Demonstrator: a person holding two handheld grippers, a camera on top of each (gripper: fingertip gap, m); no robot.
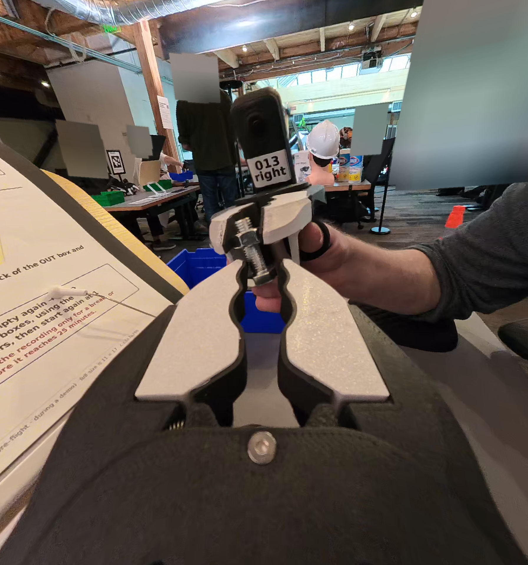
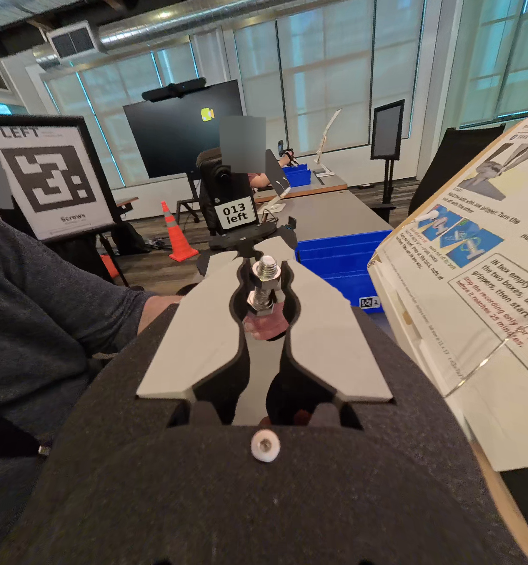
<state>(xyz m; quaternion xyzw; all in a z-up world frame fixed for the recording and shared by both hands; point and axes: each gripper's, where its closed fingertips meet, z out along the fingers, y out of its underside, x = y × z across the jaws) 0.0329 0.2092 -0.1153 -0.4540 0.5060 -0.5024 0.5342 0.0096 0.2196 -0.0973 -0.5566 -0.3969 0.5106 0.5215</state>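
Silver threaded steel bolt [image 1: 252, 250] held in mid-air, above the blue plastic bin [image 1: 195, 266]. Left gripper [image 1: 261, 279] clamps its hex head; right gripper [image 2: 264, 276] pinches the hex nut [image 2: 265, 276]. Keep both grippers coaxial; turn squarely, don't cock the thread.

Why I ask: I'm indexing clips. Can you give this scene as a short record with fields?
left gripper: closed on the hex head of a silver bolt
right gripper: closed on the nut threaded on the bolt
bolt pose: held in the air between both grippers, threaded end sticking out past the nut
below: blue bin
beside: instruction sheet on a tilted board
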